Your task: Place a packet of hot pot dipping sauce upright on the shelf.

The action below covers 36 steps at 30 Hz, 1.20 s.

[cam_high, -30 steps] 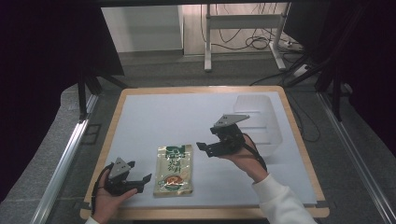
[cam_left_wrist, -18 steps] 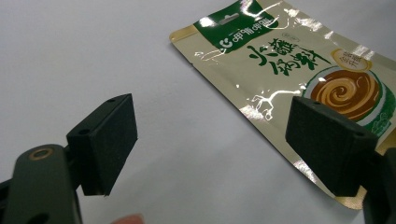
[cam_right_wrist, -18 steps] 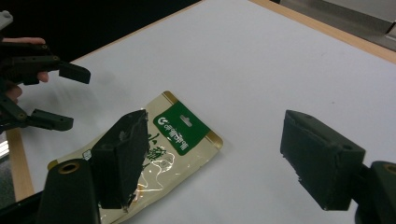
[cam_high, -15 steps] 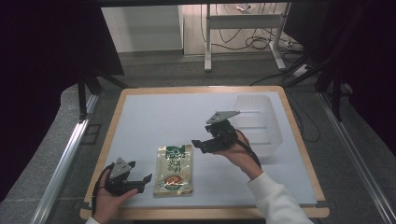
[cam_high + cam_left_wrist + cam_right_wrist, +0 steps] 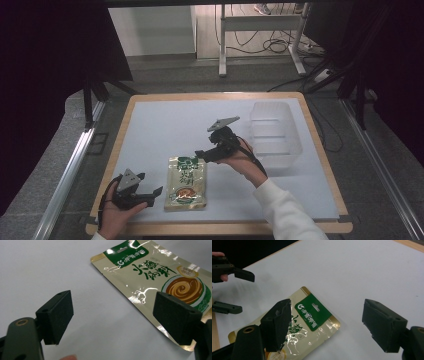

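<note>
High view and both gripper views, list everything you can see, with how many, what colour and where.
Sauce packet: one, gold with a green top band and a brown swirl picture, flat on the mat near the front edge, between the two grippers.
Plastic container: one, clear, on the right side of the mat.
Mat: one, white, covering the table top.
Table: one, light wood rim around the mat.
Cables: several, black, on the floor beyond the table.
Left gripper: one, black, jaws open, at the front left, left of the packet.
Right gripper: one, black, jaws open, just above the packet's top end.
Sleeve: one, white, on the right forearm.
</note>
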Each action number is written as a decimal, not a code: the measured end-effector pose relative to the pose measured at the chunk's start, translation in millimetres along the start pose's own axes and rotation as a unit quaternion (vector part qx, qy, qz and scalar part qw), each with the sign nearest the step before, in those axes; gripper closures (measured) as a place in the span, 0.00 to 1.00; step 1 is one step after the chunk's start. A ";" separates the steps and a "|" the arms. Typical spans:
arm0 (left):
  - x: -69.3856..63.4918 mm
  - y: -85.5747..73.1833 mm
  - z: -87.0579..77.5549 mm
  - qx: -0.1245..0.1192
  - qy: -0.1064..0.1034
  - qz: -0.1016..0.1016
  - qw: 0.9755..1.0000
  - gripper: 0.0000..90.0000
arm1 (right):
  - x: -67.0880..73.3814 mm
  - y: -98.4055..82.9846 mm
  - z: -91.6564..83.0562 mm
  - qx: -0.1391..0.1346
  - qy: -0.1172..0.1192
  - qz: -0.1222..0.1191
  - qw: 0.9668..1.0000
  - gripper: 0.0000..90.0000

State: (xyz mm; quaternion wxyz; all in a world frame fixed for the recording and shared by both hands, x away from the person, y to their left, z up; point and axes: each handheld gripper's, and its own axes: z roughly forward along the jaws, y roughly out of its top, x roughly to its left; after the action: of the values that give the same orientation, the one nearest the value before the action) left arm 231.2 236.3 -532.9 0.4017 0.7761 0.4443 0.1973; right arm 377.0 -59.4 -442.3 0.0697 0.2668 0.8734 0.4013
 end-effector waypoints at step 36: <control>-1.3 0.0 0.2 0.001 -0.004 0.002 1.000 0.19 | -17.1 -11.7 66.4 0.081 0.027 0.026 0.996 0.27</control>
State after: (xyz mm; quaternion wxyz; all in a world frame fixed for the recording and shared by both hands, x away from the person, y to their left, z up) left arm 230.7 235.1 -533.0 0.4026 0.7777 0.4417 0.1948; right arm 409.0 -30.5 -496.9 0.0140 0.2835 0.8972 0.3382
